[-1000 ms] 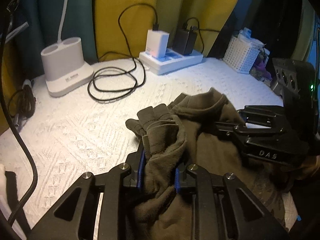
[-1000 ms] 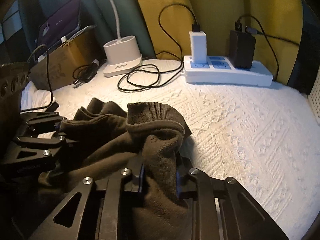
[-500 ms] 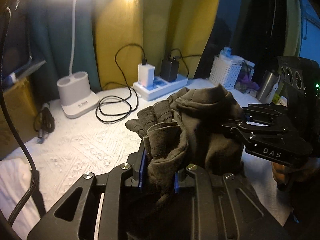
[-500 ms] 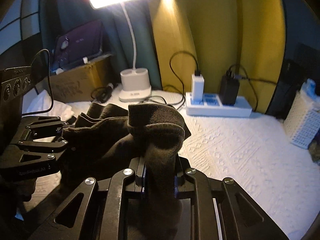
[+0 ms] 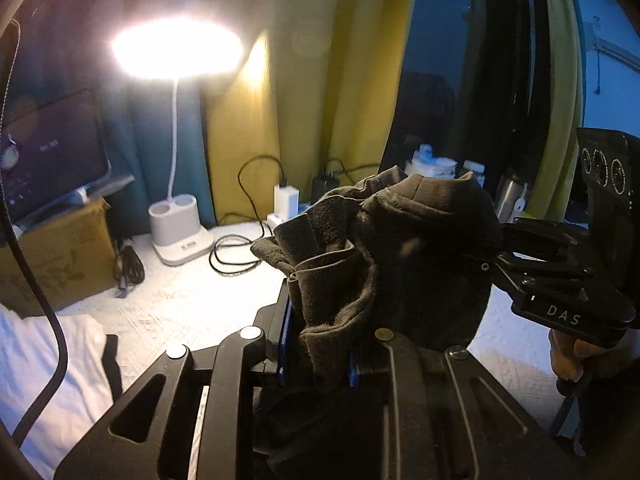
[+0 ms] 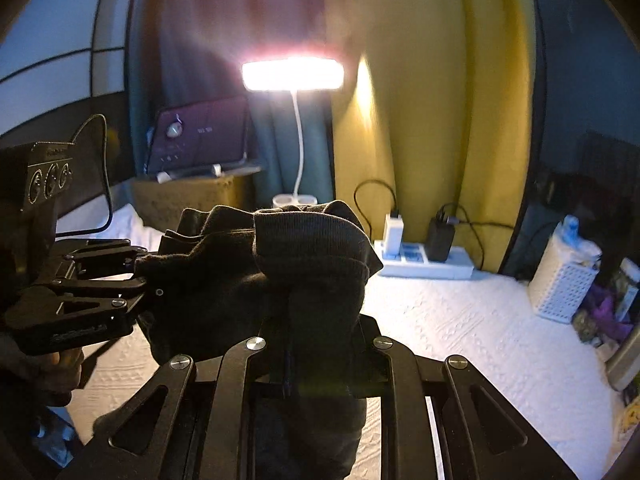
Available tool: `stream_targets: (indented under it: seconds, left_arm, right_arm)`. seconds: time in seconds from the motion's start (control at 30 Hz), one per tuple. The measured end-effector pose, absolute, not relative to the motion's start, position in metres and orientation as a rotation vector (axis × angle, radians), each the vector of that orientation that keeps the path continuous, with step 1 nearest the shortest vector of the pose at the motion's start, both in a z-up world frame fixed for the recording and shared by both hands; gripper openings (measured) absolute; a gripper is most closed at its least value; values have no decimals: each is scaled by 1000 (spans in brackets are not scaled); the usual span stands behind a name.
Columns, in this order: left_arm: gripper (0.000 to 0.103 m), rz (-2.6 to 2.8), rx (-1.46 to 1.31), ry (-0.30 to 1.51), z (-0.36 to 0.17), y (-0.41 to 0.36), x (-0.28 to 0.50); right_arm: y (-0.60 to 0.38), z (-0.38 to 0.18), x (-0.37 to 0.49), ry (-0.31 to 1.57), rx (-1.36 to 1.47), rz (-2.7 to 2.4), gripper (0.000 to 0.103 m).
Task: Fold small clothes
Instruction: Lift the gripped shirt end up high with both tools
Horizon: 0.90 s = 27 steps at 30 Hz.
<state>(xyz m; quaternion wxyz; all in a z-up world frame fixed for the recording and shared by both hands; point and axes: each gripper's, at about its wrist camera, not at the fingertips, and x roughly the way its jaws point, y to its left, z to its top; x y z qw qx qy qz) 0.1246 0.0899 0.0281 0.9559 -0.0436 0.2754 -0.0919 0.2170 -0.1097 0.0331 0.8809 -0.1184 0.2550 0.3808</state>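
Since the earlier frames, the dark olive knitted fabric garment (image 5: 404,248) had been lifted clear of the white textured-cloth worktop (image 5: 188,304), and both cameras had been tilted upward until the lit white gooseneck desk lamp (image 5: 176,50) was brought into view. The left hand-held gripper (image 5: 316,344) was seen clamped on a bunched fold of the garment, and the right hand-held gripper (image 6: 310,344) was likewise closed on another bunched edge; the garment was held slack in the air between them. A poor fold was judged likely, since crumpled layers rather than clean corners were pinched. Slippage from either grip could be caused by a hard shake. The black coiled charging cable (image 5: 234,258) could be snagged if the garment were lowered too far forward.
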Motion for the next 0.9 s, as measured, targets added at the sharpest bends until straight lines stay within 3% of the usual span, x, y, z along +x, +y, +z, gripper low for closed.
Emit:
stream_targets:
  seconds: [0.9]
  left_arm:
    - [18,-52,-96,262,107,117,-19]
  right_arm:
    - [-105,137,61,189,-296,871,16]
